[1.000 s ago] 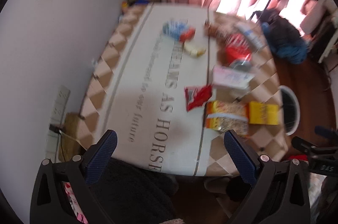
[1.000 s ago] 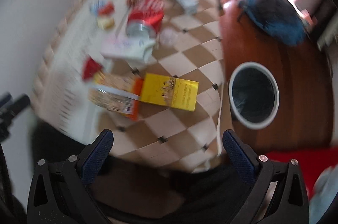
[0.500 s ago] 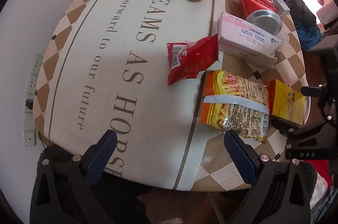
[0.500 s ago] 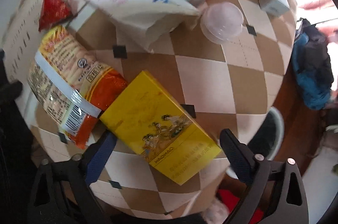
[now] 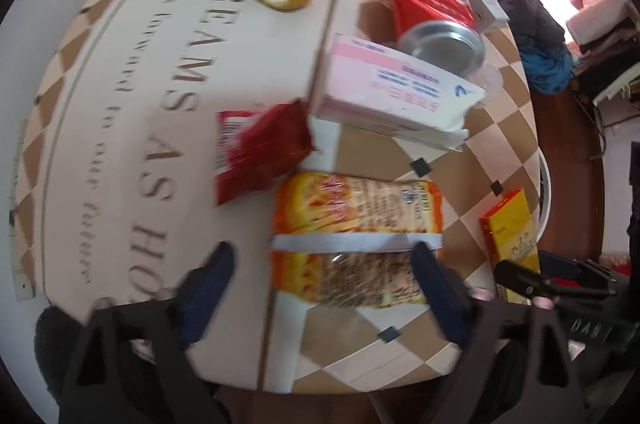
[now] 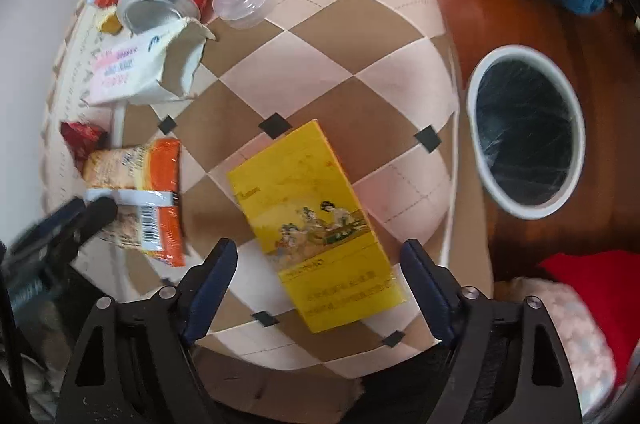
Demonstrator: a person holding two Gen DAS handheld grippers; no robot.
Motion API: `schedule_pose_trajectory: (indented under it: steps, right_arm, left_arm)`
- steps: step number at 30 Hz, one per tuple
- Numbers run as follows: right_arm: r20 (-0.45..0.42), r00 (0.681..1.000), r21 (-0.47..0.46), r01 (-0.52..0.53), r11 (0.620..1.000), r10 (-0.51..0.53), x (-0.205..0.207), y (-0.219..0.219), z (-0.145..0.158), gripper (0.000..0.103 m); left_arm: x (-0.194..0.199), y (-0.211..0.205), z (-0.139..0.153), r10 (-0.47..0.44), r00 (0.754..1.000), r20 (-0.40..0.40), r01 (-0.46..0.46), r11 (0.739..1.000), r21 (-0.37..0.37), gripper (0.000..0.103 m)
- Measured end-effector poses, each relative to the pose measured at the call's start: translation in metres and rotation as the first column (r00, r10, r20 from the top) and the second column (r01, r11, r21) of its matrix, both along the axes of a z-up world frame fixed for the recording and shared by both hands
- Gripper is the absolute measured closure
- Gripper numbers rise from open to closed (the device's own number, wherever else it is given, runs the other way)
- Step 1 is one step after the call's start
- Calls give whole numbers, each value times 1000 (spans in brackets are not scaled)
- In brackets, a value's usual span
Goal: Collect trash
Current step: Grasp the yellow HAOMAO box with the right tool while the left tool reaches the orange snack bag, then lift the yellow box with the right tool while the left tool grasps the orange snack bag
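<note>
Both grippers hovered low, jaws spread wide and empty: the left gripper (image 5: 324, 264) straddled the orange snack bag (image 5: 356, 236), the right gripper (image 6: 320, 260) the yellow box (image 6: 316, 220). Motion blur perhaps hid contact. The white bin (image 6: 524, 136) stood beside the table (image 6: 320, 36).

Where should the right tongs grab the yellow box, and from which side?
Across its two long edges near the close end, coming straight down from above. The yellow box lies flat, lengthwise between the open right tongs, and looks narrower than their gap.
</note>
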State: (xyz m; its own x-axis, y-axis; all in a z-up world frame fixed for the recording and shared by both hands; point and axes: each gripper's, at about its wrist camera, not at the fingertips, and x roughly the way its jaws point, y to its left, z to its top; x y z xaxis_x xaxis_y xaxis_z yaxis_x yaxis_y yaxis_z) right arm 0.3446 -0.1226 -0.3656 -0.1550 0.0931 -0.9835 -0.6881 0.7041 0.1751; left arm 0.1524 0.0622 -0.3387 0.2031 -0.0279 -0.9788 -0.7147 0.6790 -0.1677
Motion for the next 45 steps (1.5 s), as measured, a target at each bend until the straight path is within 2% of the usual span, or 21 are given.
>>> schedule_pose_trajectory:
  steps: [1, 2, 4, 7, 10, 11, 17, 20, 27, 29, 31, 33, 36, 38, 39, 40, 42, 45]
  right_arm:
    - [23, 1000, -8, -18, 1000, 18, -6, -6, -1, 18]
    - [48, 998, -22, -33, 999, 34, -11, -4, -2, 18]
    - [77, 996, -36, -49, 998, 52, -19, -2, -3, 18]
    - [129, 990, -49, -46, 998, 52, -27, -6, -2, 22]
    - [180, 983, -28, -22, 999, 26, -31, -11, 4, 29]
    - [200, 980, -28, -20, 999, 25, -37, -13, 8, 32]
    - [199, 980, -1, 6, 1000, -6, -66, -22, 17, 34]
    - [193, 980, 43, 32, 999, -39, -88, -37, 33, 35]
    - [163, 975, 178, 124, 976, -153, -91, -57, 69, 37]
    - [146, 975, 183, 140, 973, -168, -90, -60, 70, 37]
    - [138, 975, 176, 147, 973, -172, -77, -62, 64, 38]
    - [137, 975, 165, 153, 974, -177, -73, -65, 59, 38]
    - [129, 975, 155, 163, 975, -183, -54, -65, 49, 38]
    - [123, 974, 151, 169, 974, -188, -42, -65, 45, 39]
    - [122, 974, 148, 171, 974, -190, -39, -63, 42, 39]
    - [122, 974, 146, 172, 974, -190, -37, -62, 41, 39]
    - [120, 974, 143, 172, 975, -190, -33, -59, 37, 39]
    - [119, 974, 141, 176, 974, -193, -28, -56, 34, 39]
  left_arm:
    - [3, -2, -1, -9, 1000, -2, 9, 1000, 5, 47]
    - [6, -4, -1, -21, 1000, 1, 21, 1000, 17, 55]
    - [9, -7, 3, -37, 999, -1, 37, 998, 47, 85]
    - [10, -17, 11, -72, 997, -3, 72, 992, 100, 99]
    - [6, -26, 20, -101, 995, -20, 102, 982, 160, 100]
    - [2, -30, 26, -106, 994, -25, 109, 976, 188, 100]
    - [-17, -36, 50, -120, 992, -40, 126, 947, 296, 101]
    - [-24, -34, 61, -101, 995, -18, 102, 943, 317, 102]
    - [-49, -22, 92, -61, 995, 82, 32, 947, 319, 101]
    - [-51, -19, 91, -78, 990, 121, 42, 961, 275, 100]
    - [-52, -9, 75, -65, 985, 161, 40, 987, 154, 99]
    - [-52, 2, 56, -35, 980, 197, 30, 999, 27, 98]
    - [-46, 12, 35, 4, 988, 154, 0, 1000, -29, 95]
    - [-43, 15, 27, 21, 989, 146, -15, 999, -39, 75]
    - [-40, 16, 24, 27, 989, 145, -21, 999, -40, 52]
    - [-37, 16, 20, 33, 988, 151, -25, 998, -53, 42]
    - [-32, 19, 15, 45, 989, 143, -35, 997, -73, 41]
    - [-24, 25, 4, 96, 985, 142, -75, 987, -145, 41]
